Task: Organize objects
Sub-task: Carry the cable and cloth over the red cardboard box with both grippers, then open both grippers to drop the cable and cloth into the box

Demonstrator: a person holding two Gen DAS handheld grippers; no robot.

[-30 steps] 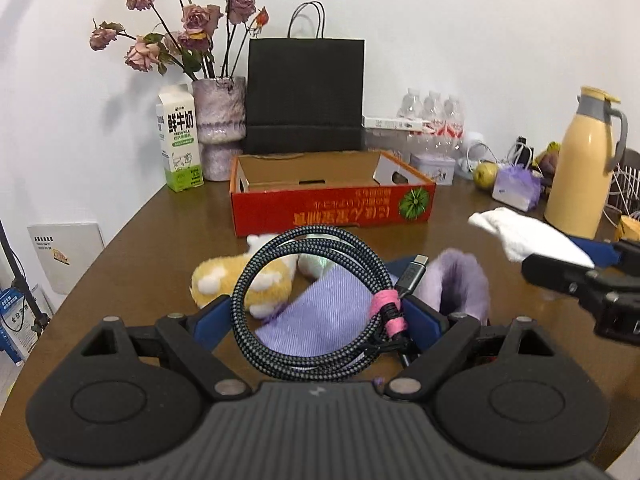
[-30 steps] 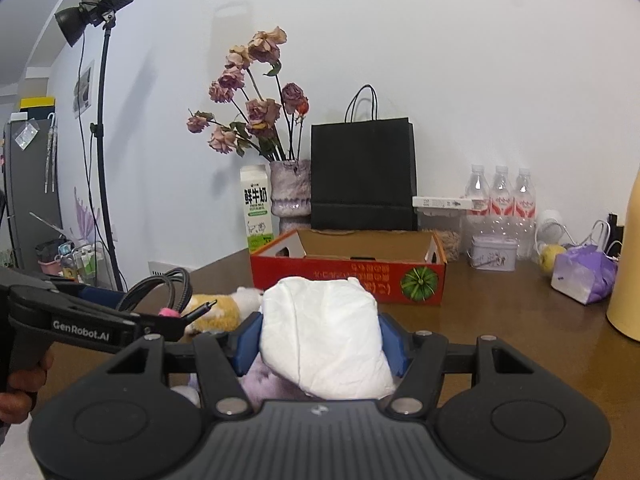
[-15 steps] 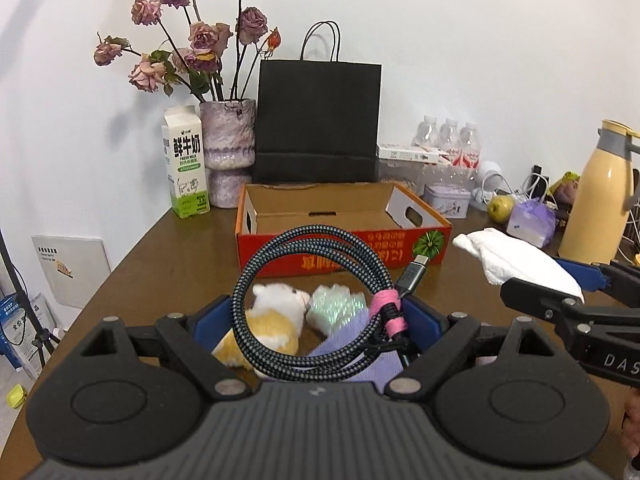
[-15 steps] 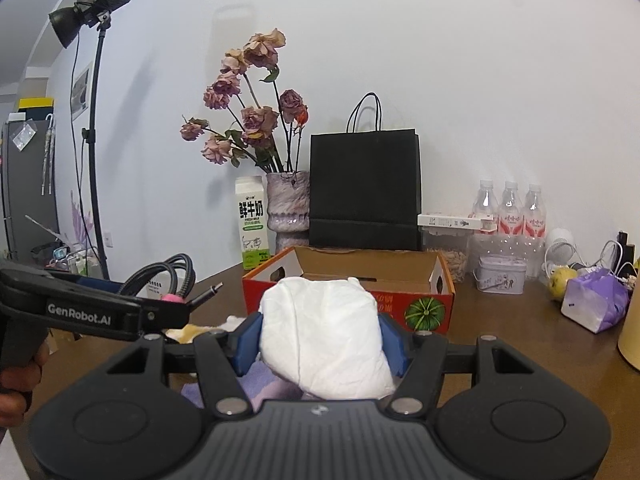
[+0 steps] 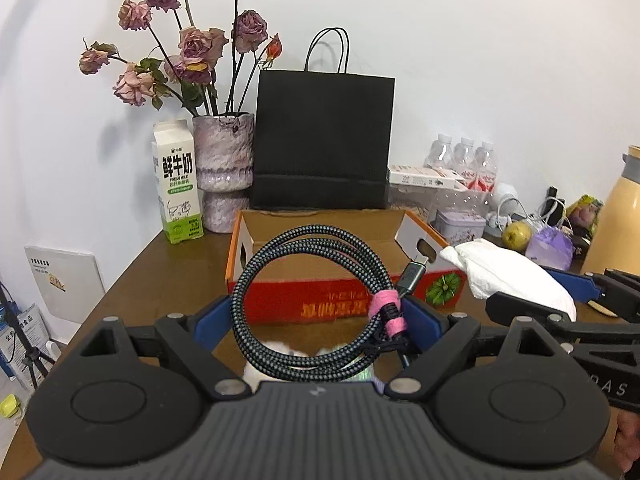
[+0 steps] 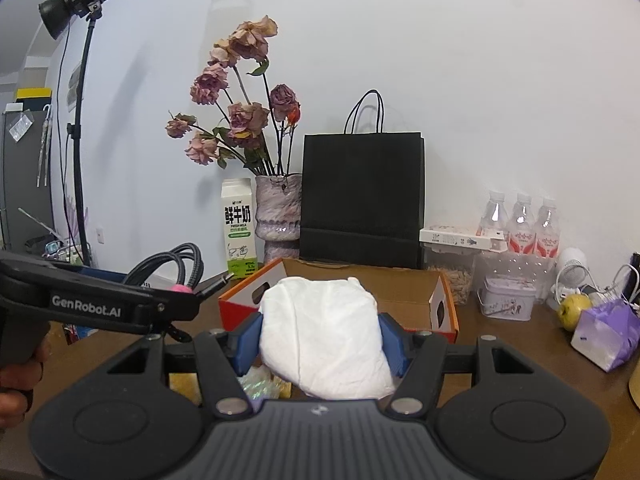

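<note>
My left gripper is shut on a coiled braided cable tied with a pink band, held up in front of the open orange cardboard box. My right gripper is shut on a white folded cloth, just short of the same box. The cloth also shows at the right of the left wrist view, and the cable at the left of the right wrist view. A plush toy and a shiny item lie on the table below the grippers, mostly hidden.
Behind the box stand a milk carton, a vase of dried roses and a black paper bag. To the right are water bottles, a tin, a pear, a purple pack and a yellow thermos.
Both grippers have risen and moved forward toward the box, each keeping its load. The plush toy and purple items have slipped below and out of view.
</note>
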